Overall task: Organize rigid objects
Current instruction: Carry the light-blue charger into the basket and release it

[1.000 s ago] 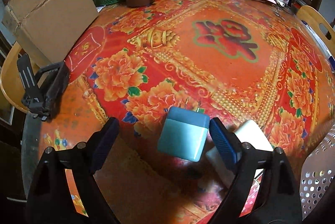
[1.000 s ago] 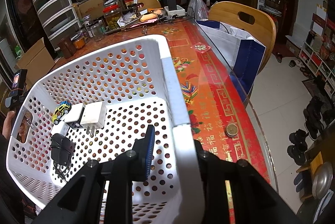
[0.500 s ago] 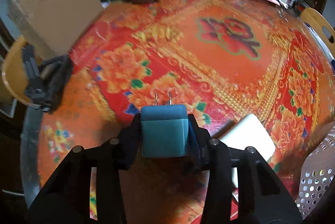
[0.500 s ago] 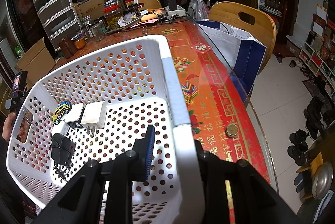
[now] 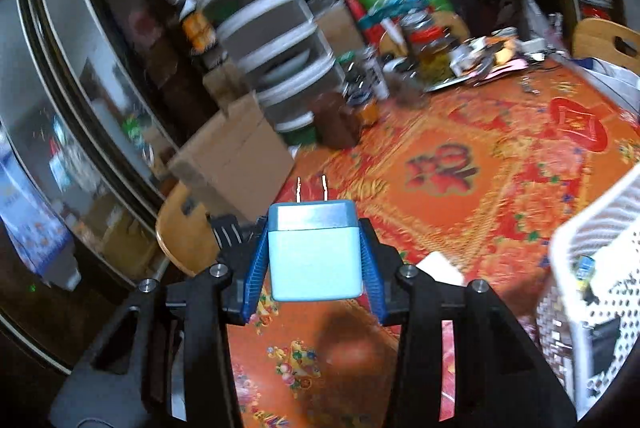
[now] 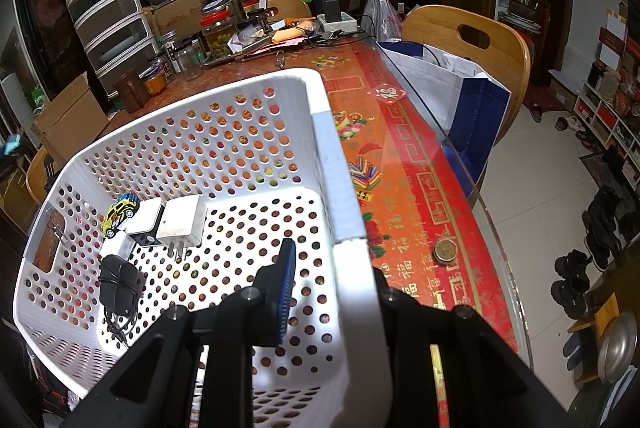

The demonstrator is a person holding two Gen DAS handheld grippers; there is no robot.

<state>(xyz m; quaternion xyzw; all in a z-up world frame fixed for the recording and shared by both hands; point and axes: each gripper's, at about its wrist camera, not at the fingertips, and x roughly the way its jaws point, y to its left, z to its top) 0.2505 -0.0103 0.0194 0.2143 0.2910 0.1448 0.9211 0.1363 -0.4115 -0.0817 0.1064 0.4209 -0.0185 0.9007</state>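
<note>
Already the white basket (image 6: 332,163) holds part of the job: a yellow toy car (image 6: 119,212), a white charger (image 6: 180,222) with its prongs toward the camera, a second white adapter (image 6: 145,223) beside it, and a black mouse (image 6: 117,286) with its cord lie together near the basket's left wall. Those count as sorted.

Now the left gripper (image 5: 316,260) is clamped on a blue charger (image 5: 315,255), its blue pads pressed against both flanks of the block and the two metal prongs (image 5: 312,189) pointing away from the camera. The charger is lifted clear of the red floral tablecloth (image 5: 460,195), with the basket rim (image 5: 592,224) off to the right in the left wrist view. That view is smeared, so I cannot say how high the charger sits.

The right gripper (image 6: 332,288) is closed on the basket's near wall, one finger inside and one outside, which looks like steadying it for the drop.

What is left, as I judge it: carry the blue charger over the rim and let it go inside, then fetch the white block (image 5: 440,266) lying on the cloth just beyond the left gripper's right finger. Whether anything else loose on the table belongs in the basket is not clear from these views.
</note>
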